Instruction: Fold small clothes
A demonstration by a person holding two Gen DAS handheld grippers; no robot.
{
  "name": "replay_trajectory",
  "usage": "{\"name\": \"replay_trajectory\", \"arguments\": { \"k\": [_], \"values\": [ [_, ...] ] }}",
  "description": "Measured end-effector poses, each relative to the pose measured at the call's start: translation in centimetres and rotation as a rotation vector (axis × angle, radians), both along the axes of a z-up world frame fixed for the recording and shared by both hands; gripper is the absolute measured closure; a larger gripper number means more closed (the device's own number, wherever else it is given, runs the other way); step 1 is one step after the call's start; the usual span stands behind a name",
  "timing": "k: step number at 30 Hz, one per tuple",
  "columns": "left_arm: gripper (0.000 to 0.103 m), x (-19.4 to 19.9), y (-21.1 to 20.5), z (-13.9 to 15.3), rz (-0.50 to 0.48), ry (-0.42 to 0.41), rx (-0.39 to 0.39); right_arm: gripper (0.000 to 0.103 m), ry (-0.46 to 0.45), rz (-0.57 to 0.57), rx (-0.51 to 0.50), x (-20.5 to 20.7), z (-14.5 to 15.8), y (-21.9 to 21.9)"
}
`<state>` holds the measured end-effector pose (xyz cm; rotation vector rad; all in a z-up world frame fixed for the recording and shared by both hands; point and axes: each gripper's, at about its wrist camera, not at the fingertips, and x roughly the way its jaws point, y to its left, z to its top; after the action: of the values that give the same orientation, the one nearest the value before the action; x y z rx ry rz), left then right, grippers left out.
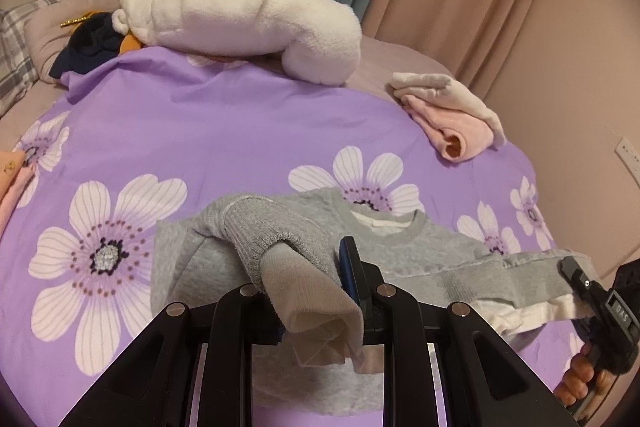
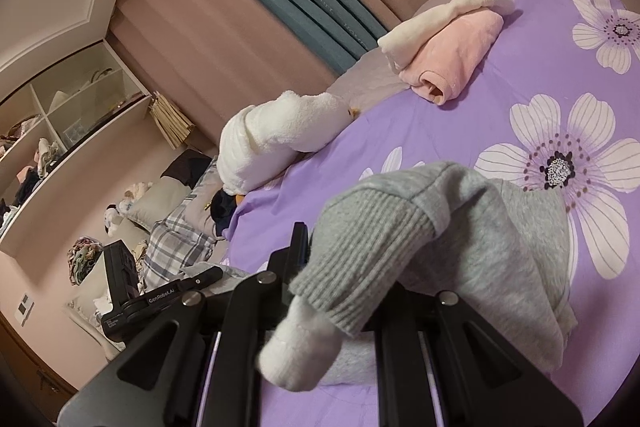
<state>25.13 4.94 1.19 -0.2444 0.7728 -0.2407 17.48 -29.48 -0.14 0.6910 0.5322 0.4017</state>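
Note:
A small grey sweatshirt (image 1: 420, 251) with a white inner layer lies on the purple flowered bedspread (image 1: 224, 131). My left gripper (image 1: 316, 287) is shut on its left sleeve cuff (image 1: 280, 251), which is lifted and drapes over the fingers. My right gripper (image 2: 340, 279) is shut on the other ribbed cuff (image 2: 360, 239), with the white inner cuff hanging toward the camera. The right gripper also shows in the left wrist view (image 1: 580, 283), at the far right, holding the sleeve stretched out sideways. The sweatshirt body (image 2: 500, 247) lies under the raised sleeve.
A folded pink and cream garment (image 1: 452, 119) lies at the far right bed edge; it also shows in the right wrist view (image 2: 448, 55). A white plush blanket roll (image 1: 240, 15) lies at the back. Dark clothes (image 1: 92, 47) and a plaid pillow (image 1: 16, 43) are at the back left. Curtains hang behind.

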Motion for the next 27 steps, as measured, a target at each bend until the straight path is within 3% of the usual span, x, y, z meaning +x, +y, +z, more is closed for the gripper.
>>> {"name": "replay_trajectory", "arguments": {
  "k": [18,27],
  "values": [
    [0.081,4.2,-1.5,-1.5,0.002,0.020,0.073,0.090,0.047,-0.019,-0.027,3.9,-1.5,0.0],
    [0.081,6.9,-1.9,-3.6,0.006,0.072,0.103,0.090,0.102,-0.030,-0.046,6.1,-3.1,0.0]
  ]
}}
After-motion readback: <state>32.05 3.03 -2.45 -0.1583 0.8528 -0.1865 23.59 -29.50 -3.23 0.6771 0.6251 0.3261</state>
